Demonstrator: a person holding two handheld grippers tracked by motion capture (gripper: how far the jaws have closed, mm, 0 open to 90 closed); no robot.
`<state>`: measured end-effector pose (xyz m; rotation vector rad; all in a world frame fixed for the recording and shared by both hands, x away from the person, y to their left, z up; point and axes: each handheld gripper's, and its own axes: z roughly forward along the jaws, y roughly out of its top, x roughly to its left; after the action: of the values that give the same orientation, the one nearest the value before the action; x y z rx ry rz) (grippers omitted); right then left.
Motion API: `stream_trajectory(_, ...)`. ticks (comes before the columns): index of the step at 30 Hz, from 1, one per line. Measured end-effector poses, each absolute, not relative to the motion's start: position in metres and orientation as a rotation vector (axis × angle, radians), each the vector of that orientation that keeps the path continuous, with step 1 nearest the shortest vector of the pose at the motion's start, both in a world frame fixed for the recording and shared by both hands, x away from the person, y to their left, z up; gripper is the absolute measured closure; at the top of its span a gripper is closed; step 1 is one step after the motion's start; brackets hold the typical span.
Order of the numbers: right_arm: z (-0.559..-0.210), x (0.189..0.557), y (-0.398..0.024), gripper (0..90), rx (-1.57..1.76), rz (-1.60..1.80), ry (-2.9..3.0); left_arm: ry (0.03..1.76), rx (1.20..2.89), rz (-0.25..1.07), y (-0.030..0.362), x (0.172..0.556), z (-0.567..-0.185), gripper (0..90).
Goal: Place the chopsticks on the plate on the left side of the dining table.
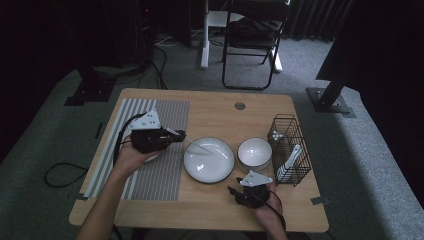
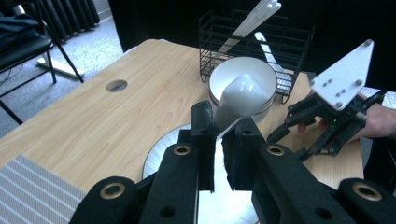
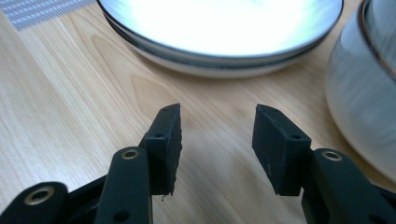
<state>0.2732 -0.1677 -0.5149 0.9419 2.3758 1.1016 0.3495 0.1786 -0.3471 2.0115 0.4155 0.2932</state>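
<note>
My left gripper (image 1: 181, 134) is shut on the handle of a white soup spoon (image 1: 199, 146), which reaches out over the upper left of a white plate (image 1: 220, 176). In the left gripper view the spoon (image 2: 243, 93) rises from between the jaws, its scoop in front of a white bowl (image 2: 243, 59). The bowl (image 1: 254, 141) stands just right of the plate. My right gripper (image 1: 234, 192) rests low near the table's front edge, below the plate and bowl. Its jaws (image 3: 217, 116) stand open over bare wood with nothing between them, the plate (image 3: 210, 63) ahead and the bowl (image 3: 369, 84) to the right.
A black wire rack (image 1: 289, 147) holding white utensils (image 1: 289, 162) stands at the table's right side, beyond the bowl. A striped grey placemat (image 1: 155, 175) covers the left part of the table. A chair (image 1: 252, 35) stands on the floor behind the table.
</note>
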Motion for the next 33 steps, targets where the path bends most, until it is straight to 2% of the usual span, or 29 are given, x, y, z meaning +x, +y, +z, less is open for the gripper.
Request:
stream_trajectory(11, -0.493, 0.28, -0.152, 52.5, 0.84, 1.152, 2.373, 0.497, 1.998, 0.323, 0.195, 0.339, -0.357, 84.0)
stream_trajectory(20, -0.465, 0.309, -0.122, 54.3, 0.701, 1.191, 2.381, 0.487, 2.0, 0.31, 0.198, 0.333, -0.358, 84.0)
stream_trajectory(33, -0.46, 0.342, -0.081, 60.2, 0.504, 1.129, 2.46, 0.445, 1.995, 0.276, 0.193, 0.327, -0.354, 84.0)
